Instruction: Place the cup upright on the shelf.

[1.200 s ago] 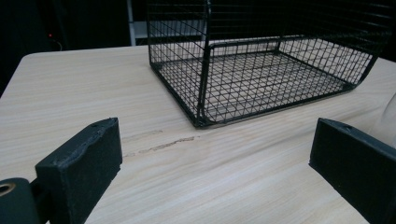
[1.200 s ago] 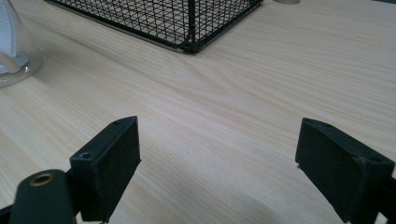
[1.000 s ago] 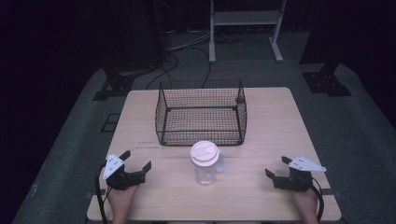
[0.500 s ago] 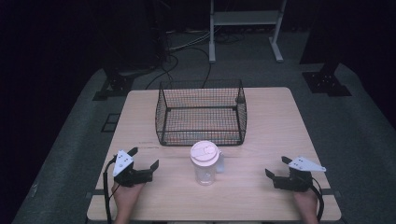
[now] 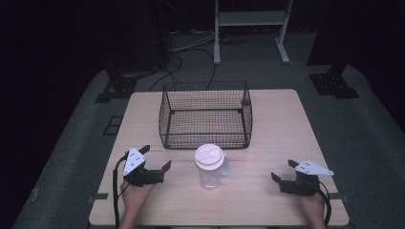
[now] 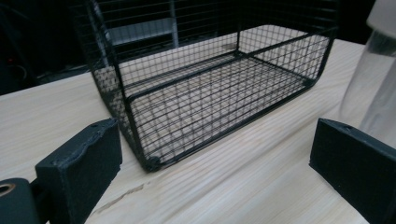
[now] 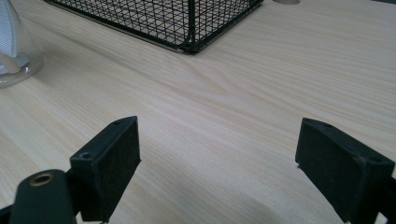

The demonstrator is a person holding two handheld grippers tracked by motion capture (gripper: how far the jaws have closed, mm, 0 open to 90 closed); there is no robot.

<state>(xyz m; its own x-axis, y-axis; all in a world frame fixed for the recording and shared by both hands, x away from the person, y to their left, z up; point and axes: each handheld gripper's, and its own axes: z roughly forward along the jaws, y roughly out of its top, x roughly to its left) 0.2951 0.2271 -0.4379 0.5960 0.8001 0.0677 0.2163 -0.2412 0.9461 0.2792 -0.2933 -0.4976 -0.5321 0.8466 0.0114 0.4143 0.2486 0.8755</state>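
A clear plastic cup (image 5: 209,168) with a white lid stands upright near the table's front middle. Behind it sits a black wire basket (image 5: 206,116) with nothing inside. My left gripper (image 5: 155,159) is open to the cup's left, jaws wide apart and pointing toward cup and basket. The left gripper view shows the basket (image 6: 210,88) ahead and the cup (image 6: 373,88) at the right edge. My right gripper (image 5: 282,171) rests open on the table to the cup's right. The right gripper view shows the cup's base (image 7: 14,51) at far left and the basket's corner (image 7: 187,23).
The light wooden table (image 5: 282,124) has bare surface on both sides of the basket and around the cup. Dark floor, cables and a white stand's legs (image 5: 250,28) lie beyond the table's far edge.
My left gripper has moved rightward and slightly forward toward the cup. The right gripper, cup and basket have stayed still.
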